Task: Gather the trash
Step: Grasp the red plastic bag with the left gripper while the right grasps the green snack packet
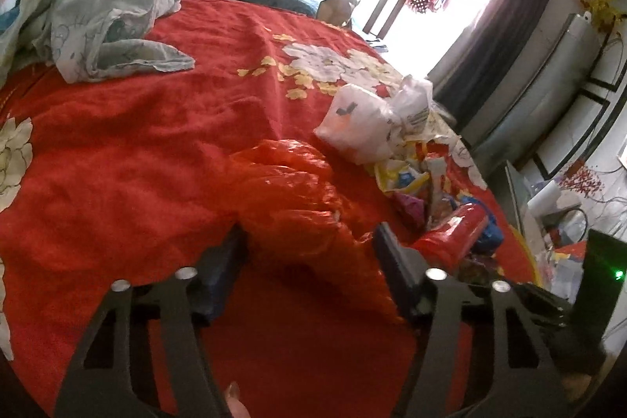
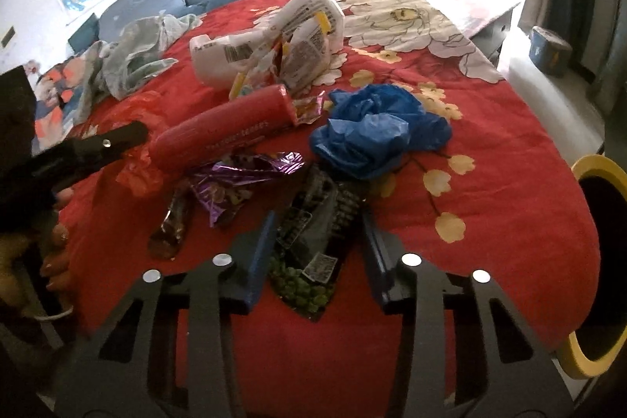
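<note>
A red blanket with pale flowers [image 1: 137, 151] is seen covering the surface in both wrist views. In the left wrist view, a crumpled pale-green cloth [image 1: 98, 26] is found at ten o'clock, well apart from everything else. At the centre, a crinkled orange-red plastic bag [image 1: 298, 198] is spread on the blanket, and its near edge is bracketed by the left gripper [image 1: 309, 241]: the two fingers are set on either side of the bag, half closed, but whether the pads actually press on the plastic cannot be told. At two o'clock a white plastic bag [image 1: 360, 124] is seen, and just below it, toward three o'clock, a heap of coloured wrappers [image 1: 423, 179] and a red packet [image 1: 458, 230] are piled near the blanket's edge. In the right wrist view, the left gripper is seen again at nine o'clock, held by a hand [image 2: 58, 241]. Toward eleven o'clock a red tube-shaped packet [image 2: 223, 132] is laid beside a purple foil wrapper [image 2: 243, 179], with torn white packaging [image 2: 274, 30] at twelve o'clock. A crumpled blue plastic bag [image 2: 376, 132] is seen at one o'clock. At the centre, a dark snack packet with green peas printed on it [image 2: 309, 253] is lying between the fingers of the right gripper [image 2: 317, 230]; the fingers are drawn partly together around it, yet a grip cannot be confirmed. At four o'clock a yellow-rimmed bin [image 2: 591, 269] is seen beside the blanket's edge.
</note>
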Demonstrator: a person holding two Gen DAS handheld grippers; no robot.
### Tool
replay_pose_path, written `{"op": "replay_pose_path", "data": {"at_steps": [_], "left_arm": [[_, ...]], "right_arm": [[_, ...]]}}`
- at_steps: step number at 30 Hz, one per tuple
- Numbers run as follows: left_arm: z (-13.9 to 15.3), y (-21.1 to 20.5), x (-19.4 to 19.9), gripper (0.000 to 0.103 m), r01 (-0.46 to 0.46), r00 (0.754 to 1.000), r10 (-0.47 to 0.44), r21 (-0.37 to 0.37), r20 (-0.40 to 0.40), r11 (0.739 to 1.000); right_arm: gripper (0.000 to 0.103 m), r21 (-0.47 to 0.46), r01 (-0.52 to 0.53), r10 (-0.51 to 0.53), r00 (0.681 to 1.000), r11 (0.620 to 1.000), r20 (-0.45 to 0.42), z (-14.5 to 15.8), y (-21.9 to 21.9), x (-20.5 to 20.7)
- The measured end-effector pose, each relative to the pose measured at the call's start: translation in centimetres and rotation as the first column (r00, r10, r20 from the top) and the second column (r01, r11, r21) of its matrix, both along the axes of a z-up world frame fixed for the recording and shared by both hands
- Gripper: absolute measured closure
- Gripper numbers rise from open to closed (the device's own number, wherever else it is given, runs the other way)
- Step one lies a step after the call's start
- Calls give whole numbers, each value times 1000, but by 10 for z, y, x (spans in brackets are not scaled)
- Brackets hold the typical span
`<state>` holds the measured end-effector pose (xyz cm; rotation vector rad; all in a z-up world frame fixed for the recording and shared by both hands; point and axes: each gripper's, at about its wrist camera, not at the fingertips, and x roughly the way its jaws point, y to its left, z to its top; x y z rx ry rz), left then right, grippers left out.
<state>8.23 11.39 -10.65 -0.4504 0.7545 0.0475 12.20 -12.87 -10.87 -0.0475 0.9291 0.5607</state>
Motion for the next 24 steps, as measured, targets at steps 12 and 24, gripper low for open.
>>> {"op": "replay_pose_path", "data": {"at_steps": [12, 24], "left_arm": [[33, 14, -10, 71, -32, 995, 26, 57, 99, 998], [78, 2, -21, 71, -21, 977, -2, 105, 213, 994]], "right_arm": [[86, 18, -51, 51, 999, 999, 17, 20, -5, -9], [87, 56, -4, -2, 994, 998, 112, 51, -22, -9]]}}
